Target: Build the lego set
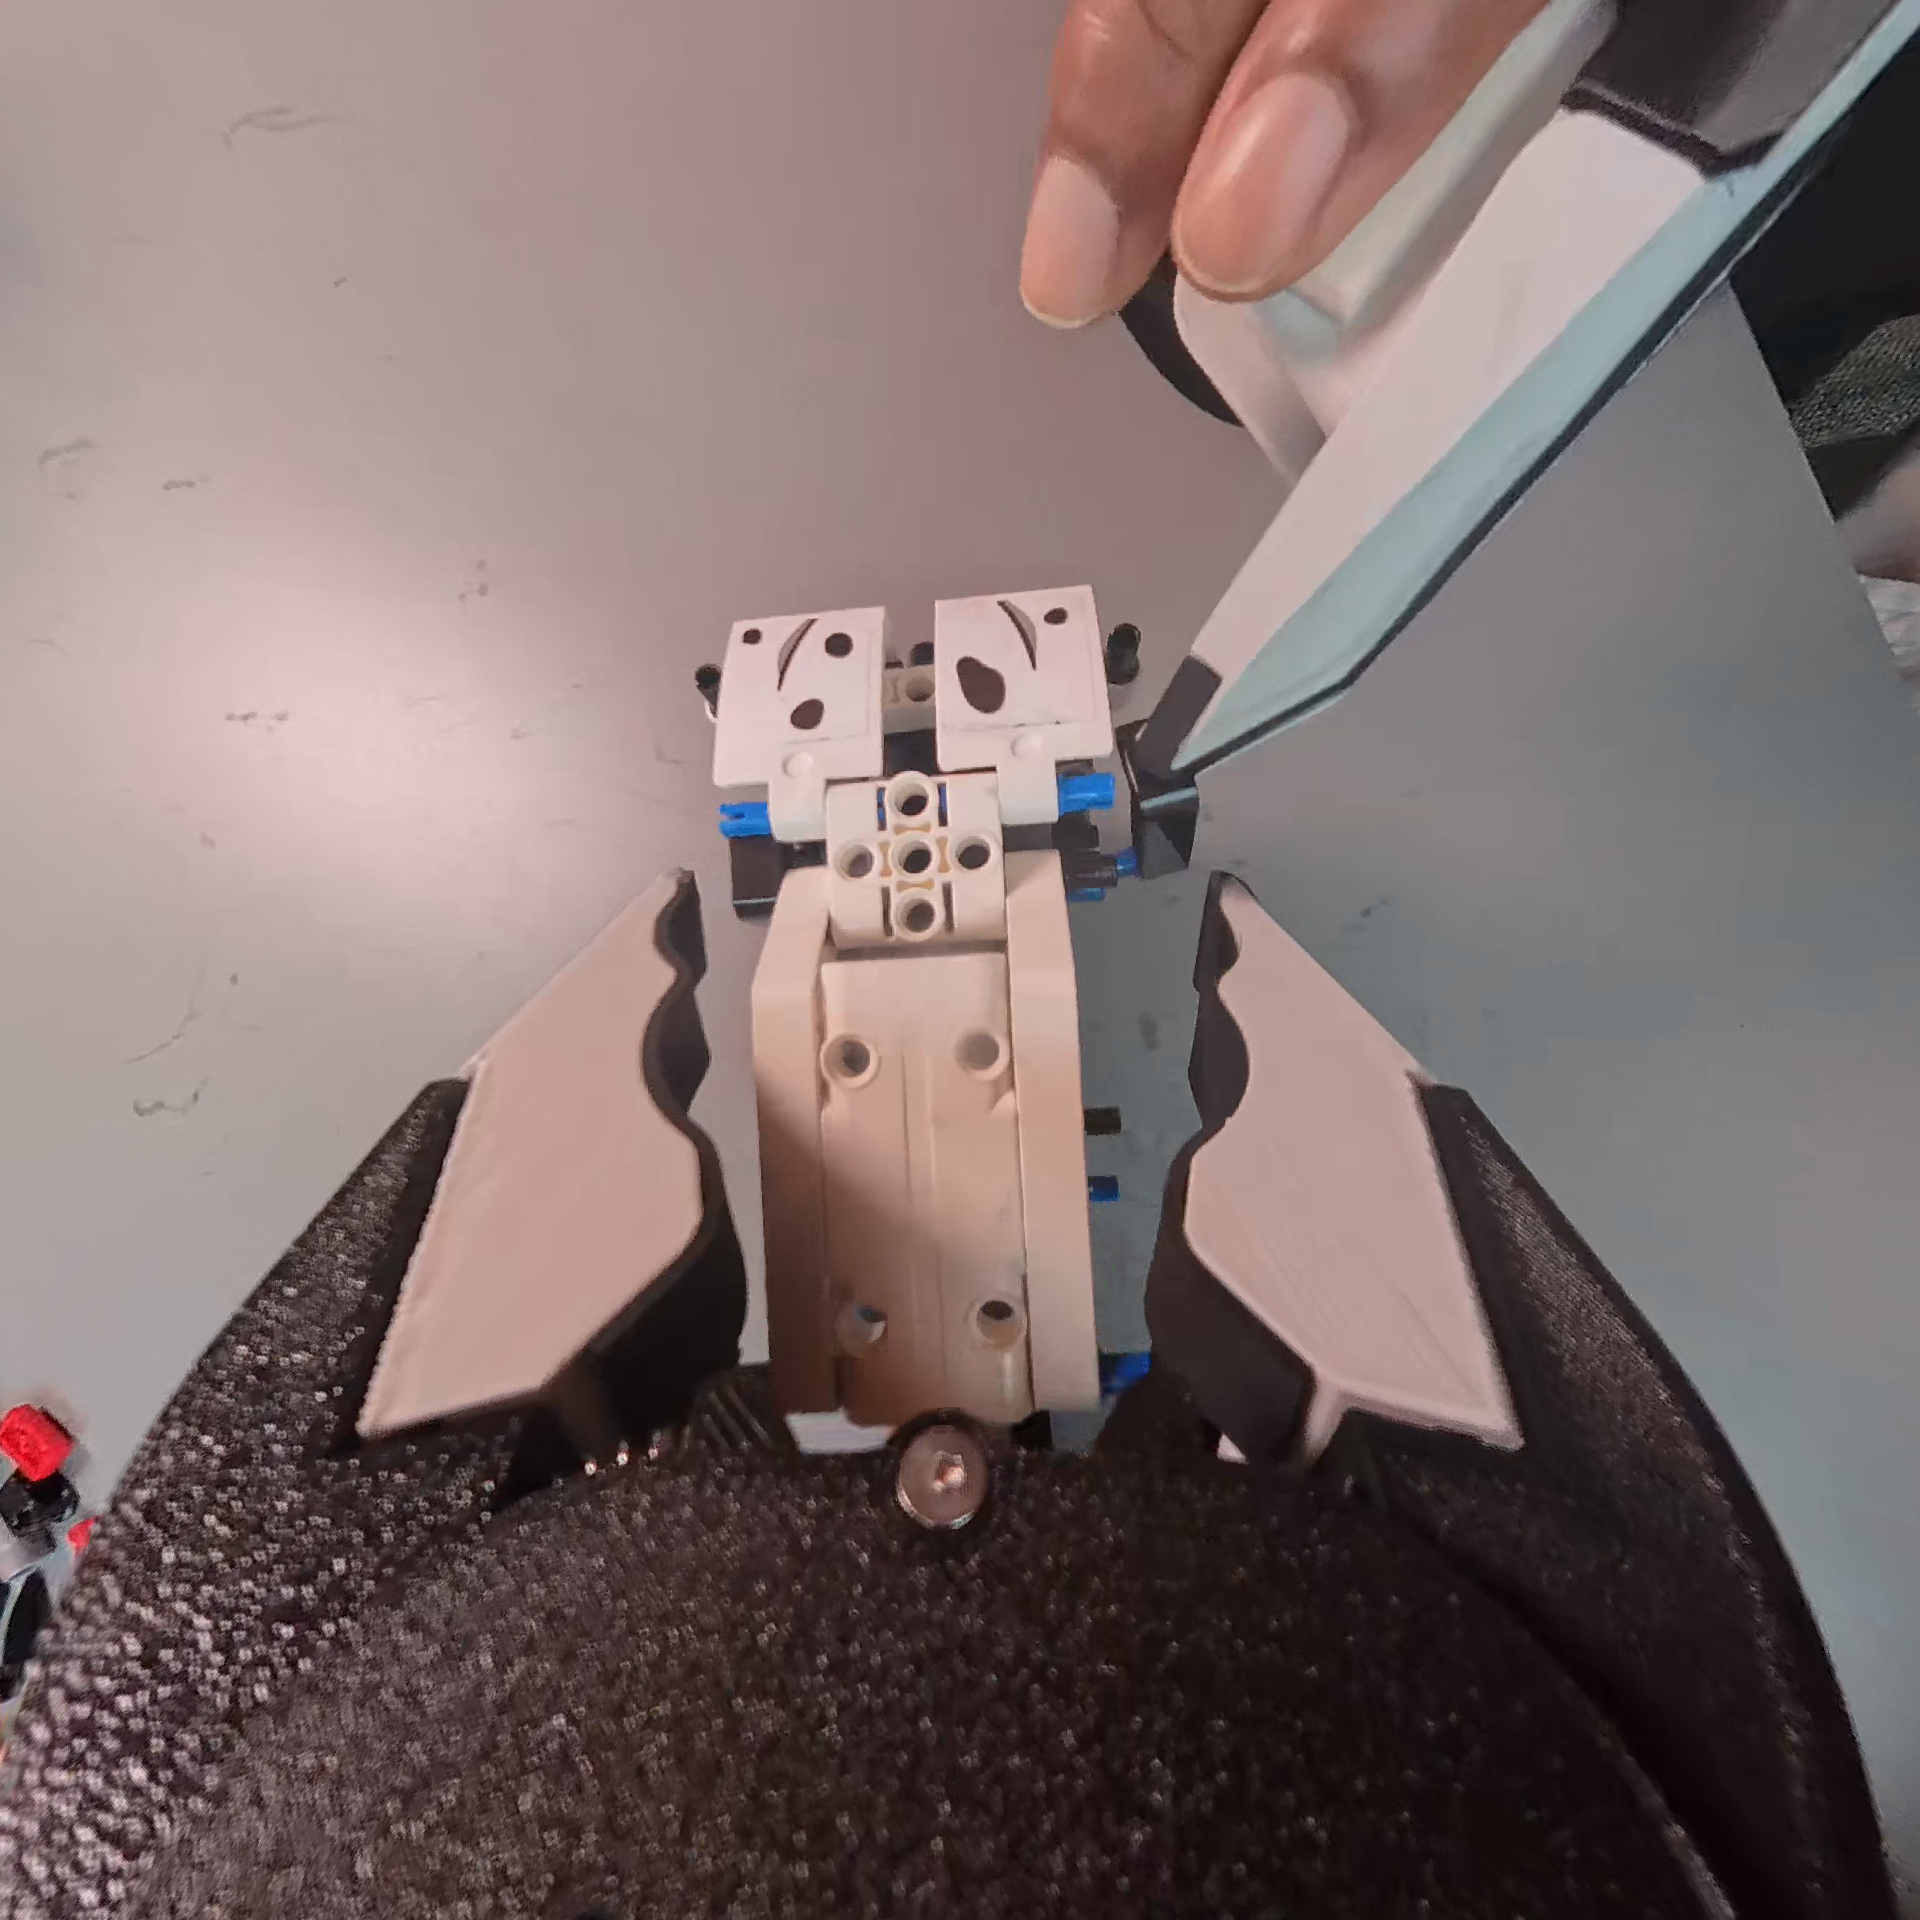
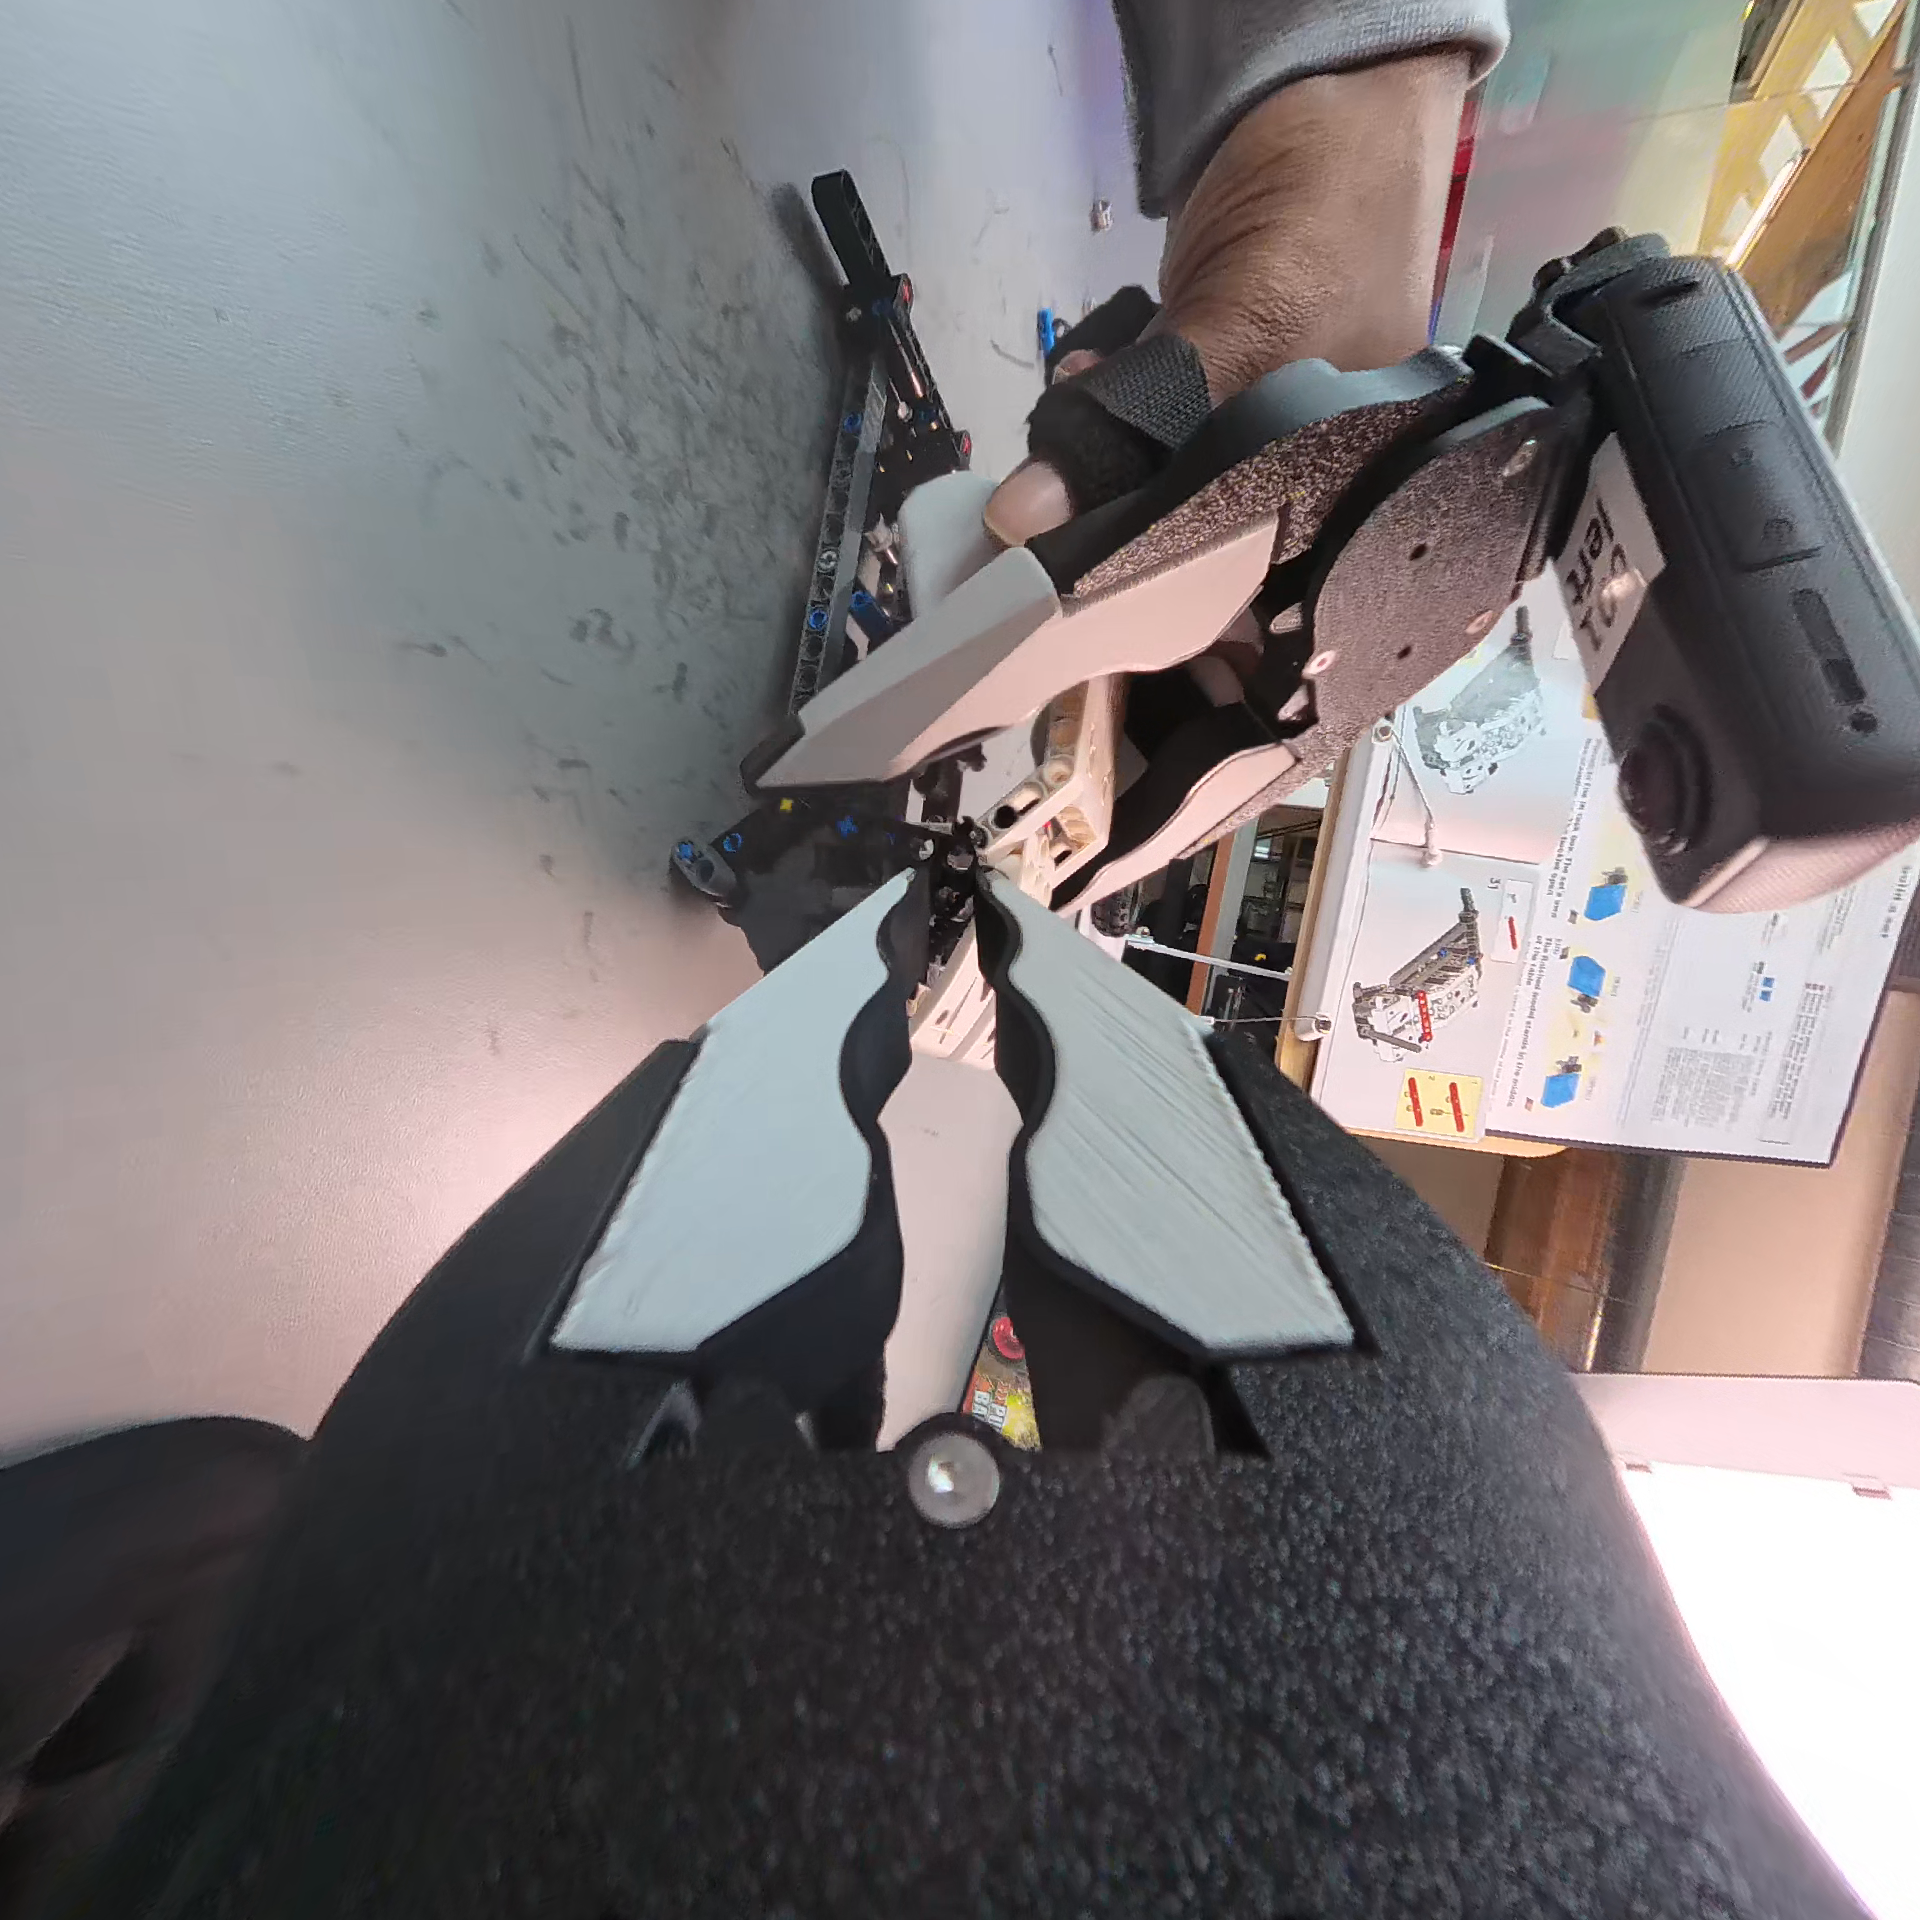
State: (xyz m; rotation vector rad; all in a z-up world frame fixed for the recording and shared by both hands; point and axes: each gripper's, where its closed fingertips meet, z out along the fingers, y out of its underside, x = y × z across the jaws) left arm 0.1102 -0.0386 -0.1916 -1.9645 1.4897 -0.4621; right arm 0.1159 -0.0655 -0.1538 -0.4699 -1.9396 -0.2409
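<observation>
A white lego assembly (image 1: 914, 1143) with two printed white panels, blue pins and a black base lies lengthwise between the fingers of my left gripper (image 1: 951, 883), which grips its sides above the grey table (image 1: 364, 520). My right gripper (image 1: 1174, 764) comes in from the upper right. It is shut on a small black lego piece (image 1: 1162, 831) held against the assembly's right side by a blue pin (image 1: 1086, 795). In the right wrist view, my right gripper (image 2: 951, 883) pinches the black piece at its tips. The left gripper (image 2: 935, 821) and the white assembly (image 2: 1070, 748) show beyond them.
A long black lego frame (image 2: 873, 436) lies on the table behind the left gripper. A printed instruction sheet (image 2: 1558, 987) stands at the right. Red and black loose pieces (image 1: 31, 1455) sit at the lower left. The table edge (image 1: 1818, 468) runs along the right. About 5 cm separates my left fingertips from my right.
</observation>
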